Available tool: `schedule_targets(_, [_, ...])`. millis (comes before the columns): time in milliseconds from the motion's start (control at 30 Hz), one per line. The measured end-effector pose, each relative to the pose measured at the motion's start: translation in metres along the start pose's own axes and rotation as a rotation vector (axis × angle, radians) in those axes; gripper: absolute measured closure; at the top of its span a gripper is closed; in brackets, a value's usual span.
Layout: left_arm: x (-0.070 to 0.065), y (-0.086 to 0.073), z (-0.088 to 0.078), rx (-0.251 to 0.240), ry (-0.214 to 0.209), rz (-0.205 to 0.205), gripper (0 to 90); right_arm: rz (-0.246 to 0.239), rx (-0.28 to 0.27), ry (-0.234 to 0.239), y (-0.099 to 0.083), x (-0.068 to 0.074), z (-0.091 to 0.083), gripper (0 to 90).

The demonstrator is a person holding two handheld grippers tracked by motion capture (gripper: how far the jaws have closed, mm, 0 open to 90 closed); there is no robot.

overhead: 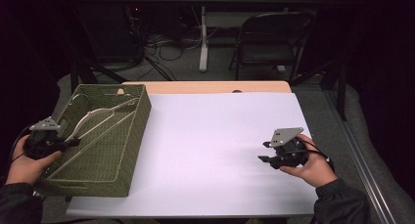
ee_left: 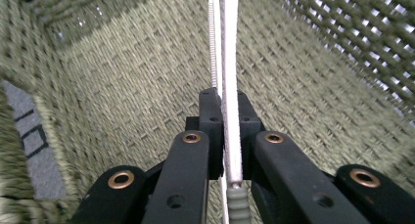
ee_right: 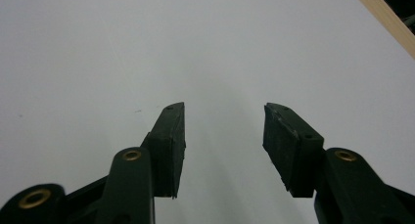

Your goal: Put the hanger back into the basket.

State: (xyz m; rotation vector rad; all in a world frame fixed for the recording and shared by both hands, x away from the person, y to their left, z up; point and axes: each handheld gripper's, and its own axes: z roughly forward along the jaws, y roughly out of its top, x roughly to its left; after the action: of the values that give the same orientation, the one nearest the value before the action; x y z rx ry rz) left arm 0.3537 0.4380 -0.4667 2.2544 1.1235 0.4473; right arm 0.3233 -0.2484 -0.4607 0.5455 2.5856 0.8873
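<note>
The hanger [ee_left: 230, 77] runs off the left gripper view's top and bottom edges (its hook unseen there); the basket [ee_left: 122, 87] weave blurs toward the left edge.

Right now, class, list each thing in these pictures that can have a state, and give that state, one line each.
Left gripper: shut on the hanger.
Right gripper: open, nothing between its jaws, over the white table.
Hanger: pale, lying slanted inside the basket, one end clamped.
Basket: green woven, upright on the table's left side.

Dark room; folding chair [overhead: 271, 35], cables [overhead: 166, 48], grey floor [overhead: 220, 67]
</note>
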Motion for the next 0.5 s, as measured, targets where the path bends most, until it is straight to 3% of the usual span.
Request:
schedule_targets(133, [-0.001, -0.001, 0.003, 0.012, 0.003, 0.009, 87.2, 0.001, 0.020, -0.003, -0.001, 0.000, -0.002, 50.7])
schedule_targets(233, [-0.001, -0.001, 0.004, 0.023, -0.001, -0.003, 86.1, 0.003, 0.000, -0.001, -0.002, 0.000, -0.001, 50.7])
schedule_targets(333, [0.000, -0.002, -0.001, -0.011, 0.018, -0.011, 76.9, 0.001, 0.015, 0.003, -0.001, 0.000, -0.002, 50.7])
schedule_targets(367, [-0.001, -0.002, -0.004, -0.025, 0.032, -0.014, 71.2, 0.006, -0.016, -0.005, -0.002, 0.001, 0.001, 50.7])
schedule_targets(400, [-0.001, -0.002, -0.007, -0.046, 0.032, -0.025, 64.8, 0.000, 0.020, -0.002, -0.001, 0.000, -0.002, 50.7])
schedule_targets(500, [-0.003, -0.001, -0.017, -0.098, 0.026, -0.039, 56.0, 0.003, -0.004, -0.001, -0.002, 0.001, 0.000, 50.6])
